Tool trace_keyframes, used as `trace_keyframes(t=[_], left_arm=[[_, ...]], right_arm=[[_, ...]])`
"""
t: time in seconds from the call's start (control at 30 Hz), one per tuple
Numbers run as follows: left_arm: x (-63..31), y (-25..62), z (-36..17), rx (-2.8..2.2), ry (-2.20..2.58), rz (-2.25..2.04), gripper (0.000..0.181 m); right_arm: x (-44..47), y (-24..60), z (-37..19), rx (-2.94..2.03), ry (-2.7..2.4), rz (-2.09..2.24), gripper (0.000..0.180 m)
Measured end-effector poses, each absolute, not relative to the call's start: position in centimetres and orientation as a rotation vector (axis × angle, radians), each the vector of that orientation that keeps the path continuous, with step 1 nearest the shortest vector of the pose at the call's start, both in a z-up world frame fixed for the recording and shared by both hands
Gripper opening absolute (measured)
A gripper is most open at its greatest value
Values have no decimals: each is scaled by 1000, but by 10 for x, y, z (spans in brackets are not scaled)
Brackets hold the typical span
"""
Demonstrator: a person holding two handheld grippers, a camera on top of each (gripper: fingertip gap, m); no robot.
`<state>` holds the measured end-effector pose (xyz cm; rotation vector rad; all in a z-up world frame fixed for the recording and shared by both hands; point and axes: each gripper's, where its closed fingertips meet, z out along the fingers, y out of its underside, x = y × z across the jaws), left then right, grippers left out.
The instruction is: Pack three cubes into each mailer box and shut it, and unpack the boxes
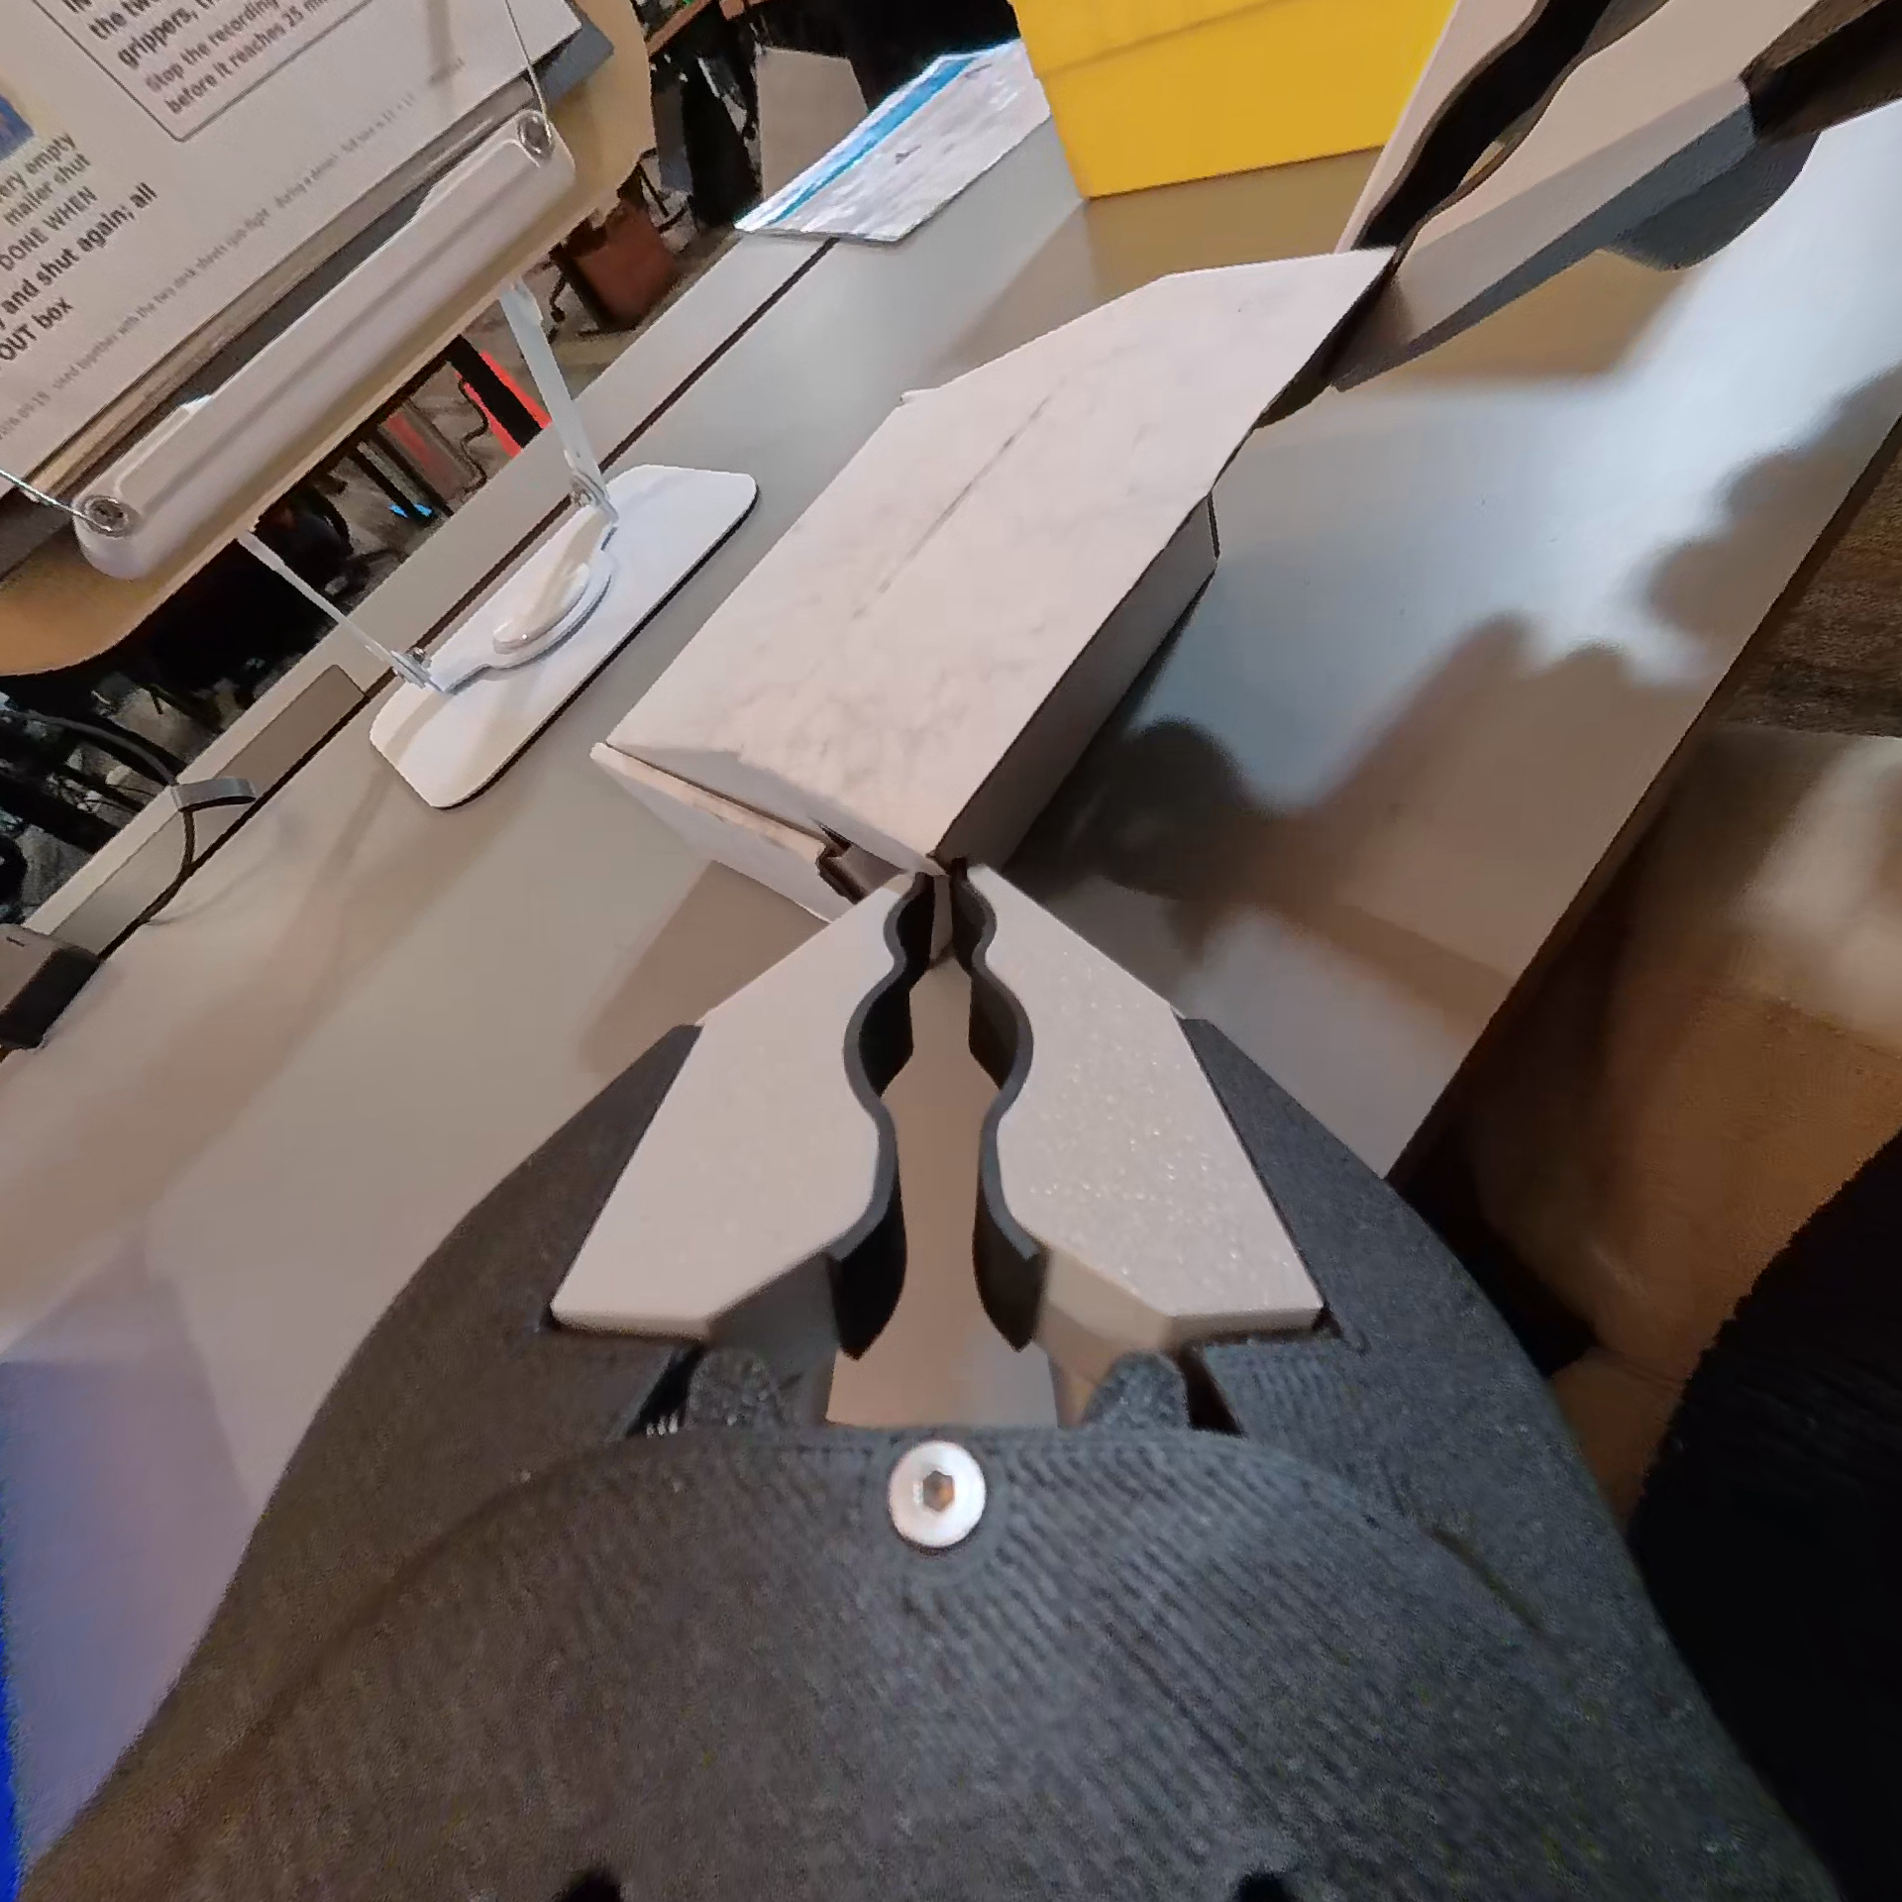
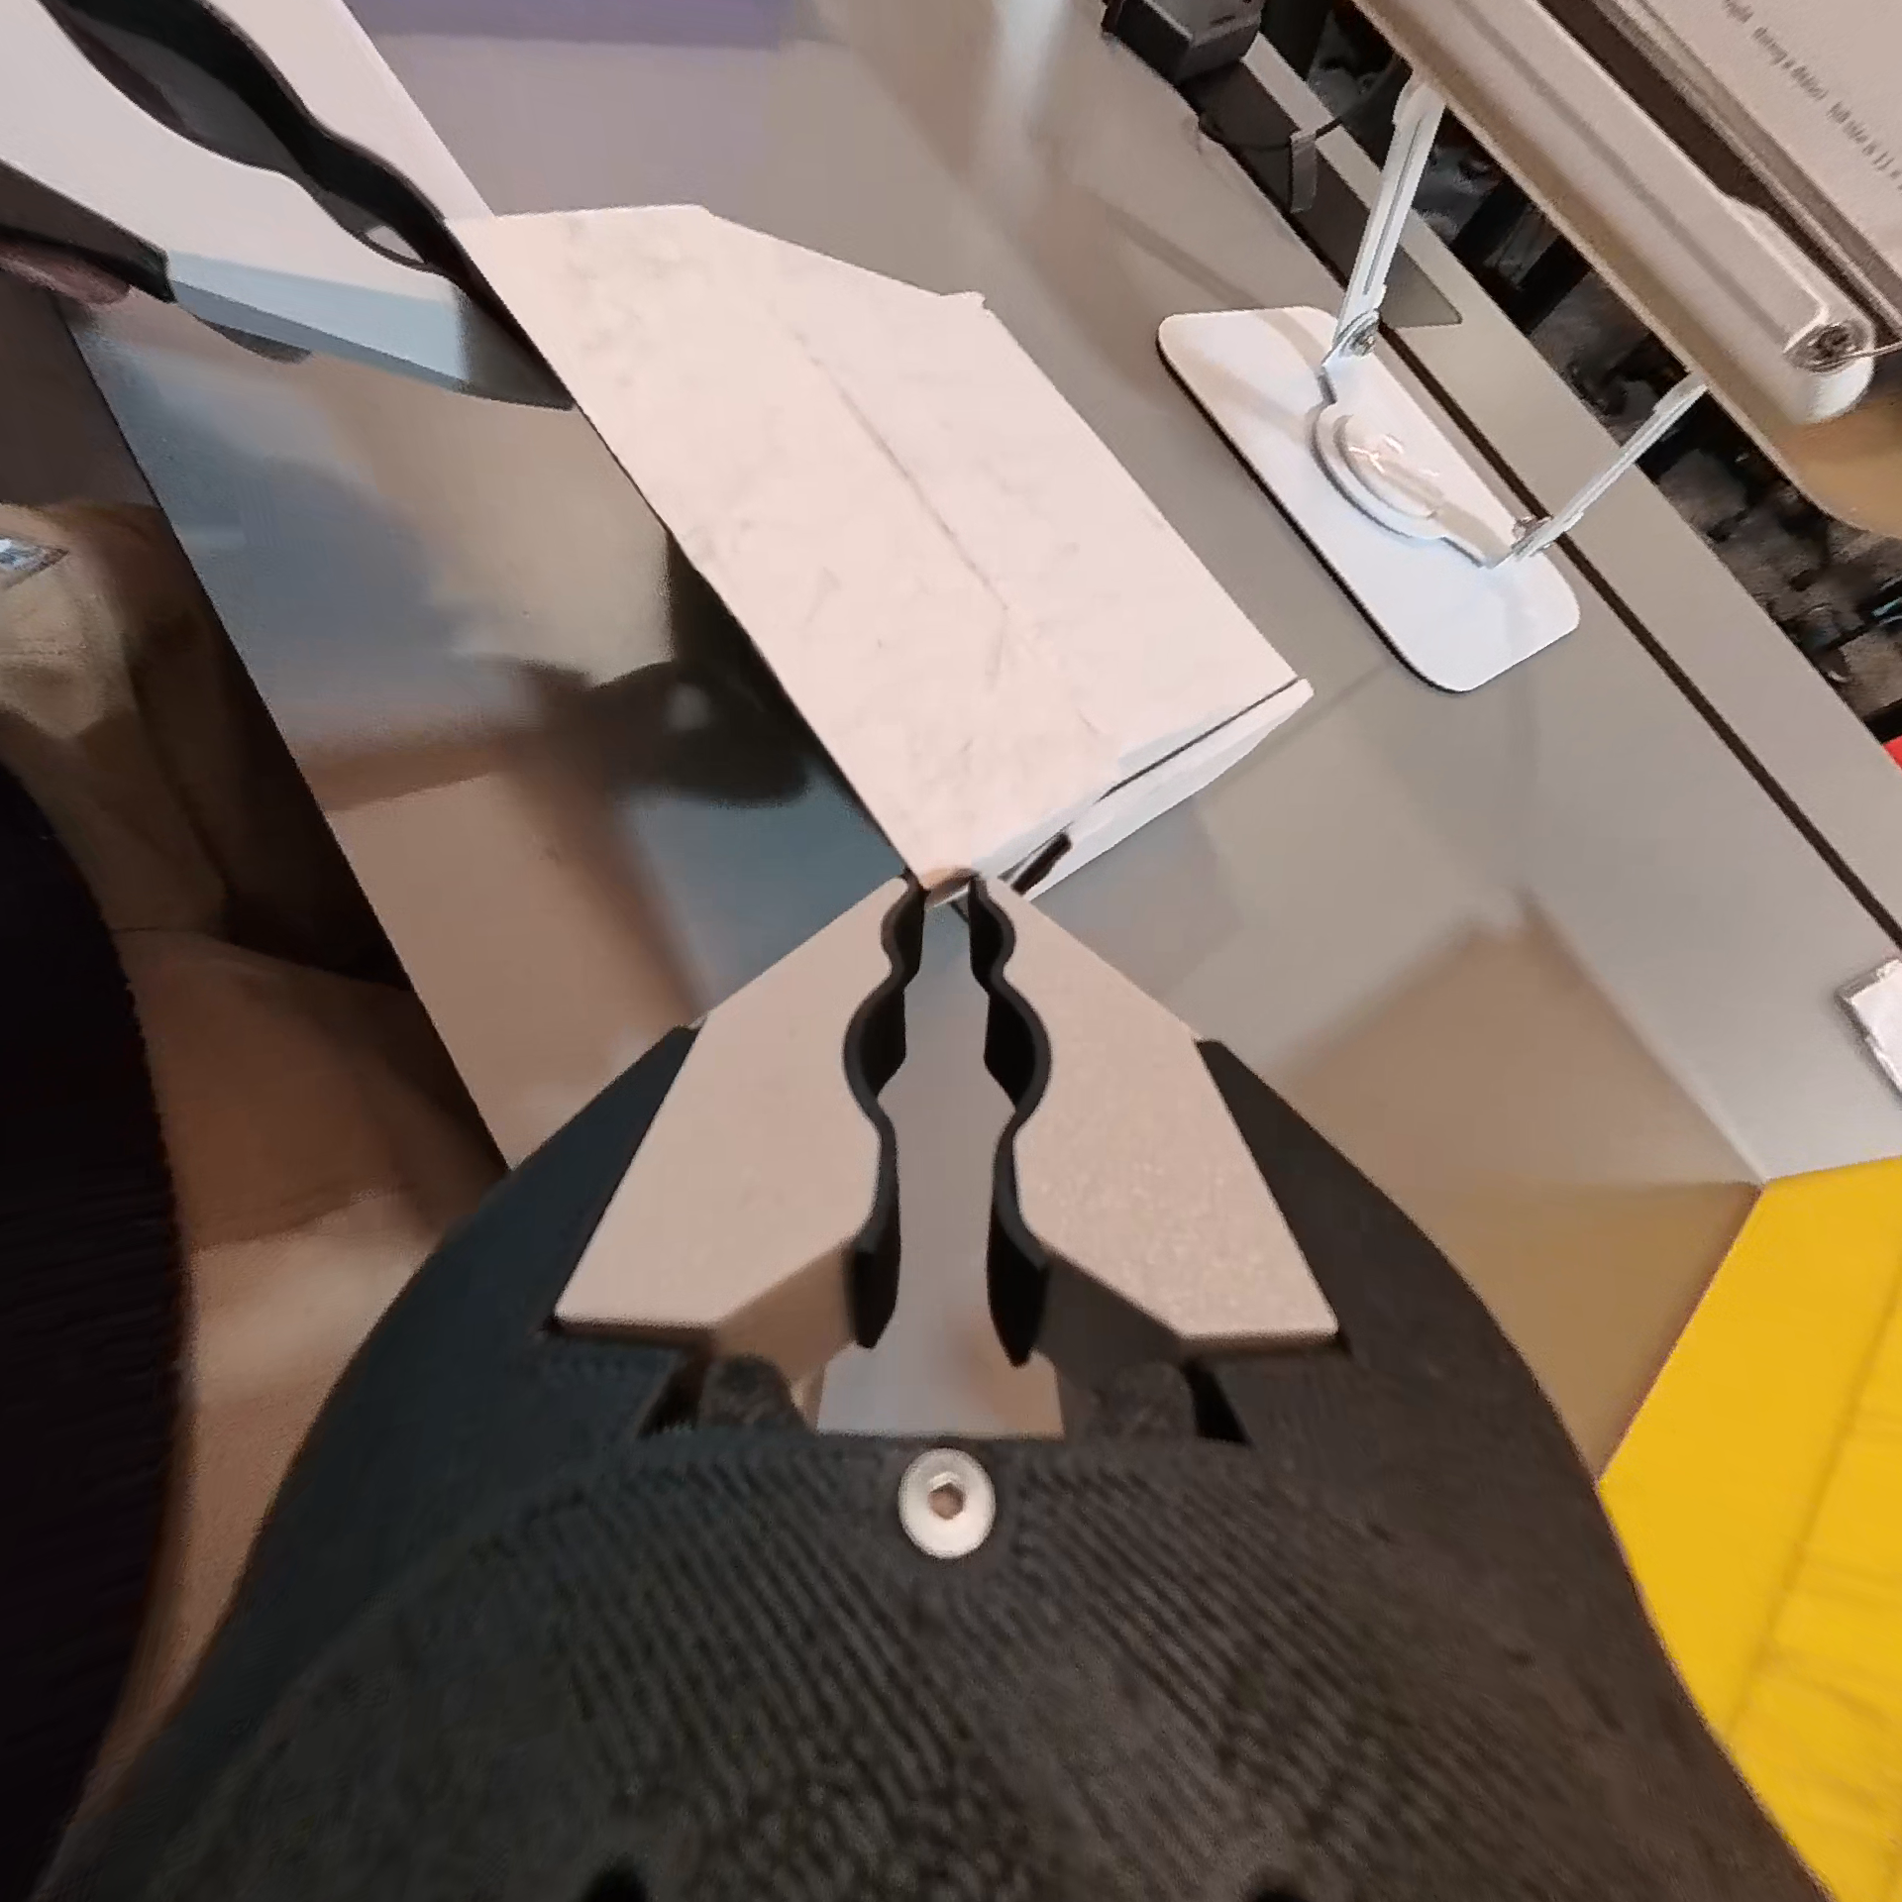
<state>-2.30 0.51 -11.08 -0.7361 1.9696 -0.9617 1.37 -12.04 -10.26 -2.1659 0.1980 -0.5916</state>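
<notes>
- Mailer box (image 1: 926, 618): white, marbled card, lid down flat, sitting on the grey counter (image 1: 432, 978) near its front edge. Contents hidden; no cubes in sight.
- Left gripper (image 1: 942, 885): jaws narrow, nipping one near corner of the box, the card edge caught between the tips.
- Right gripper (image 2: 945, 887): jaws narrow, pinching the opposite corner of the same box. Each gripper shows far off in the other's view, at the box's far end.
- Document stand (image 1: 576, 607): white flat base on the counter just beside the box, thin metal arms carrying a printed sheet (image 1: 206, 154) above.
- Yellow bin (image 1: 1225, 93): on the counter past the box's far end, apart from it; inside not visible.
- Yellow surface (image 2: 1770, 1492) also fills the right wrist view's lower right corner.
- Printed blue-and-white sheet (image 1: 906, 144): flat on the counter beside the bin.
</notes>
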Motion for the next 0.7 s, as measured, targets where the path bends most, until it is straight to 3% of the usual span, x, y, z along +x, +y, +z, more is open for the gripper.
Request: trace_keyframes(t=[0.53, 0.7], left_arm=[[-24, 14, -134, -896, 2068, -936, 7], [-19, 23, -115, -963, 1968, -1014, 21]], right_arm=[[17, -121, -107, -2172, 199, -601, 3], [18, -122, -107, -2171, 201, -606, 3]])
